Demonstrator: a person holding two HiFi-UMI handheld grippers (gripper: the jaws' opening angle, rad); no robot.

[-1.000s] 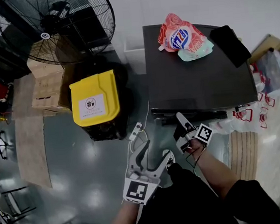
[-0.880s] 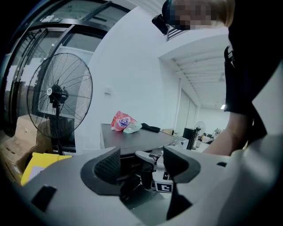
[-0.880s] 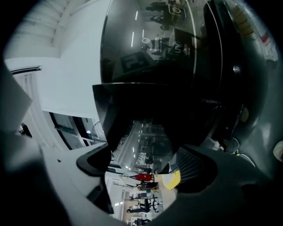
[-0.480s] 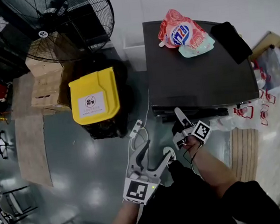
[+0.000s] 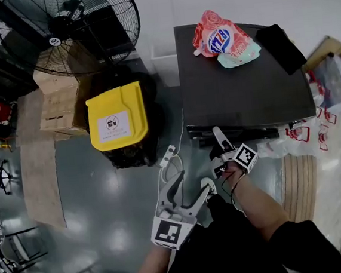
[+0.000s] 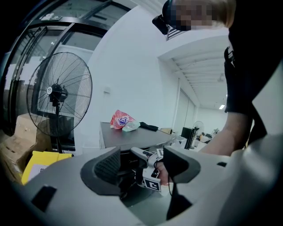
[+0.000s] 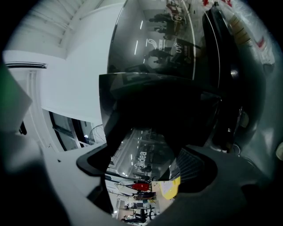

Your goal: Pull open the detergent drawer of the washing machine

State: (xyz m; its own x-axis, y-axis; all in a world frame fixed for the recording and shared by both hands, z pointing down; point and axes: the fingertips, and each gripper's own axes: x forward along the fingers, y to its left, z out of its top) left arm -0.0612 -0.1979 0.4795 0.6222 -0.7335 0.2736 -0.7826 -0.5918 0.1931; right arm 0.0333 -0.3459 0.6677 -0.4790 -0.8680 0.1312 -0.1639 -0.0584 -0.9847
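The dark washing machine (image 5: 244,90) stands at the upper right of the head view. My right gripper (image 5: 218,148) is at its front edge, on the left part of the front, where the detergent drawer (image 5: 202,140) shows as a dark strip under the top. In the right gripper view the jaws (image 7: 150,165) sit on either side of the drawer's dark front (image 7: 159,110) and hold it. My left gripper (image 5: 192,183) hangs open and empty over the floor below; its view (image 6: 141,165) looks at the right gripper and the machine (image 6: 128,139).
A pink detergent pouch (image 5: 221,38) and a black item (image 5: 280,47) lie on the machine's top. A yellow-lidded bin (image 5: 116,117) stands left of the machine, with a big floor fan (image 5: 70,28) and cardboard boxes (image 5: 57,108) behind. A white power strip (image 5: 168,157) lies on the floor.
The right gripper has stayed at the machine's front edge with little movement; the dark strip under the top shows slightly more. The left gripper has hardly moved.
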